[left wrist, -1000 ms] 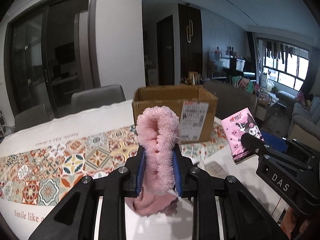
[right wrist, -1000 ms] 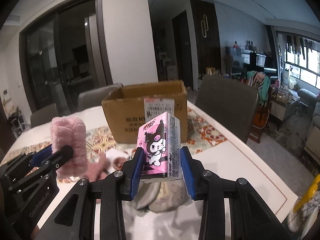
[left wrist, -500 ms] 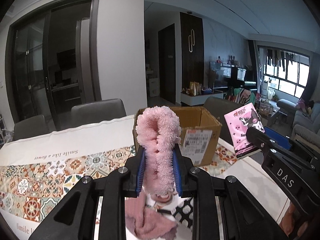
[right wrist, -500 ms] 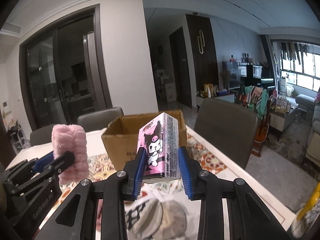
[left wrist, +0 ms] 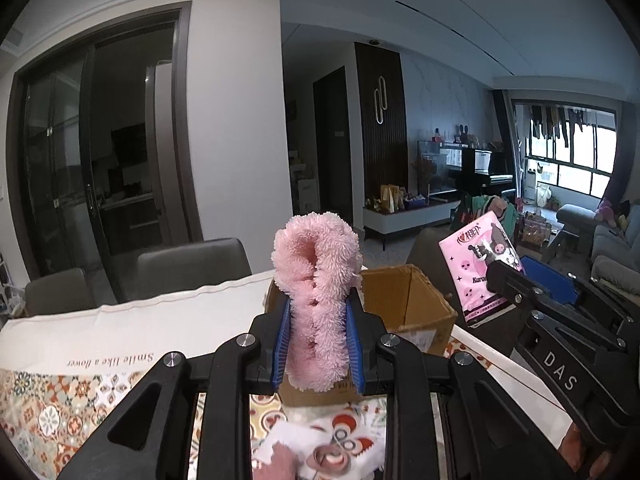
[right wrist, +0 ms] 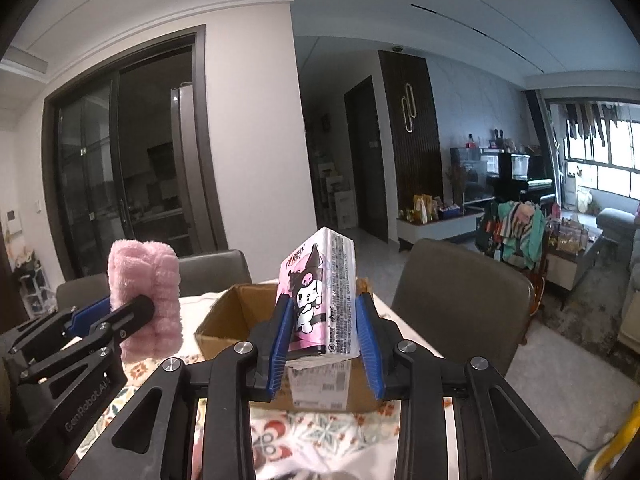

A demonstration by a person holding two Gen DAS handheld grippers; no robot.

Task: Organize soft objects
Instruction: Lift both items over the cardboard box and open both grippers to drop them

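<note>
Black hand-held gripper (left wrist: 319, 340), blue finger pads (left wrist: 281, 344)

tablecloth (left wrist: 132, 328), left-center of left wrist view: "Smile like a flower", upside down | right gripper (left wrist: 560, 376) body, lower right: "DAS" | tissue pack (left wrist: 480, 272), right: "Kuro…" cut off | left gripper (right wrist: 86, 402) body, lower left of right wrist view: "GenRobot.AI" | cardboard box (right wrist: 320, 390) label, tissue pack fine print: unreadable

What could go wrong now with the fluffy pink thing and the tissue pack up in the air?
The fluffy pink cloth droops below the left gripper, so it may snag the cardboard box rim. The tissue pack sits tilted in the right gripper and might slip. Both grippers could bump over the box.
</note>
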